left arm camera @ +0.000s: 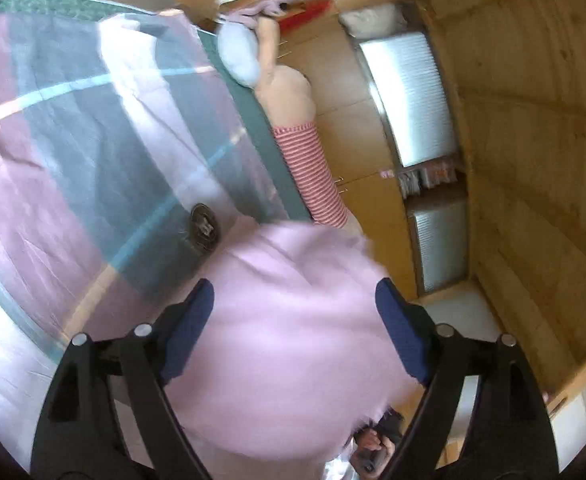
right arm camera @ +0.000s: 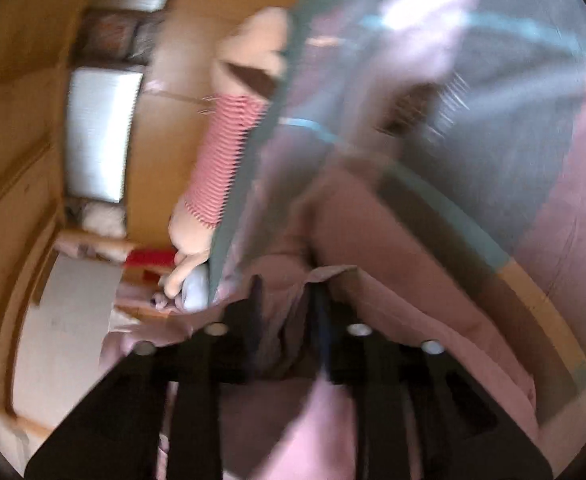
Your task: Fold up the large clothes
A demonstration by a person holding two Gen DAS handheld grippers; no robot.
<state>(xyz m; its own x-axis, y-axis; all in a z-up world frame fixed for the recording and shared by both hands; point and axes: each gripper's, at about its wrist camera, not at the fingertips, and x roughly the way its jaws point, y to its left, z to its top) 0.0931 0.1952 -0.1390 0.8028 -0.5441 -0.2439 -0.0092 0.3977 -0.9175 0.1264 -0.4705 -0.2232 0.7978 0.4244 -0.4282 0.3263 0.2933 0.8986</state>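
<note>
Two blue pads of the left gripper (left arm camera: 295, 330) stand wide apart in the left wrist view, the blurred pink garment (left arm camera: 293, 340) bunched between them, its long axis unclear, over the striped bedcover (left arm camera: 93, 140). In the right wrist view, the right gripper (right arm camera: 287, 308) is nearly closed, pinching the pink garment (right arm camera: 393, 264), heavily blurred; a striped-sleeved doll (right arm camera: 221, 160) lies beside the bed

Frame motion-blurred. Right gripper (right arm camera: 287, 300) lower centre, fingers close together, pinching pink garment (right arm camera: 393, 264). Garment runs from centre down to bottom edge. Striped sheet (right arm camera: 493, 100) fills upper right. Stuffed doll (right arm camera: 221, 152), red-striped, centre left. Wooden cabinets (right arm camera: 21, 128) left.
</note>
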